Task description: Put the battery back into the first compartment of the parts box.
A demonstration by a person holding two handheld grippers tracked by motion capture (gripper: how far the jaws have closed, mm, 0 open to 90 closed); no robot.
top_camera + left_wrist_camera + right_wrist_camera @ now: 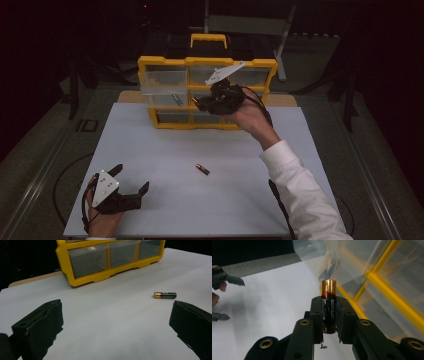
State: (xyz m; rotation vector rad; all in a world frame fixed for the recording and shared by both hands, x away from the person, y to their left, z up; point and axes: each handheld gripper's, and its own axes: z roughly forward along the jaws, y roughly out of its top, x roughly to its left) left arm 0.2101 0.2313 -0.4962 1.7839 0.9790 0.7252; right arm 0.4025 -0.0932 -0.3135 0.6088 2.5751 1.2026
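My right gripper (329, 302) is shut on a black and copper battery (329, 303) that stands upright between its pads. In the high view this right gripper (200, 104) is raised in front of the yellow drawer cabinet (207, 62), beside a clear drawer (162, 82) that is pulled out at the upper left. A second battery (202, 169) lies on the white table (150, 150), also seen as the battery (165, 295) ahead of the left jaws. My left gripper (132, 181) rests open at the table's near left with nothing between its fingers.
The cabinet (110, 257) stands at the table's far edge with several clear drawers. A yellow handle (208, 37) rises behind it. A metal frame (245, 22) stands in the dark beyond. Cables trail off the table's near edge.
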